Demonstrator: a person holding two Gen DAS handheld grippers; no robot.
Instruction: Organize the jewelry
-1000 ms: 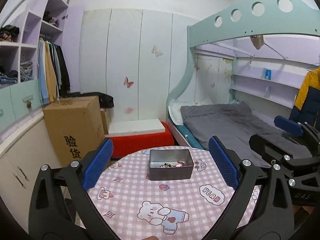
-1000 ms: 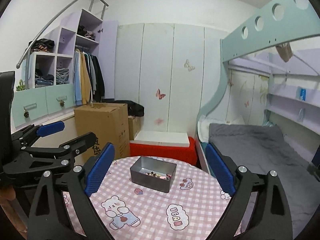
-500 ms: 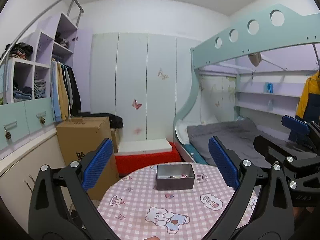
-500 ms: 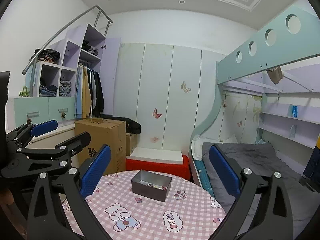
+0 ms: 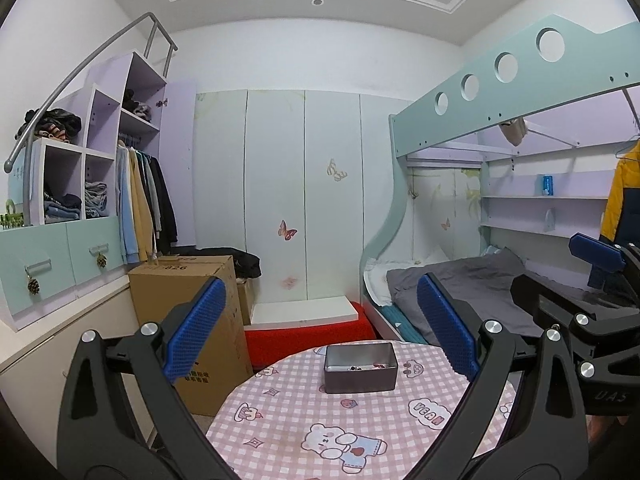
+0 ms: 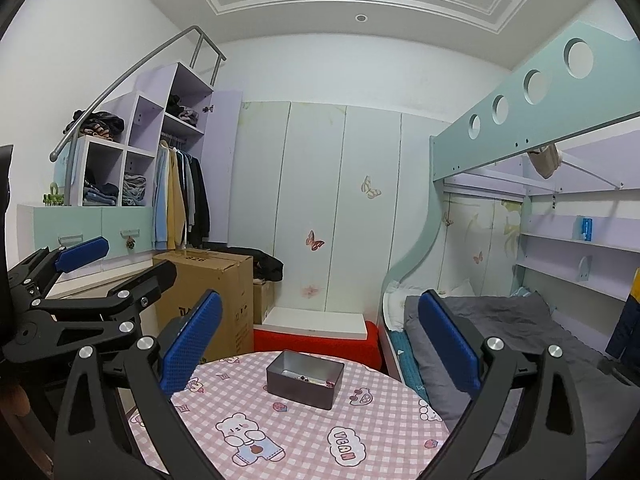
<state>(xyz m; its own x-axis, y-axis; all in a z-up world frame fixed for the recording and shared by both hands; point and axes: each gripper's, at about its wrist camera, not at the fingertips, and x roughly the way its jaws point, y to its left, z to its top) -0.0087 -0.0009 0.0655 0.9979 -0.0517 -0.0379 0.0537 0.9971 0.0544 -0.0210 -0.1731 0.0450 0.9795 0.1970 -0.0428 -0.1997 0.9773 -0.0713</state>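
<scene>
Both wrist views: tongs (image 5: 322, 332) (image 6: 320, 340) agape, raised, prob. above tin (image 5: 361, 367).

Near the bottom right of the left wrist view, the pink-and-white checked tablecloth (image 5: 280, 408) carries a white cloud-shaped badge (image 5: 430, 413) printed "VEAN" in pink letters; the same badge (image 6: 347, 449) sits low and centre-right in the right wrist view. At middle left, the brown cardboard box (image 5: 188, 308) shows "826" on its top flap, and black Chinese characters low on its side are too small to read. At the right edge, the black gripper body (image 5: 608, 384) bears faint letters that seem to read "UAS".
</scene>
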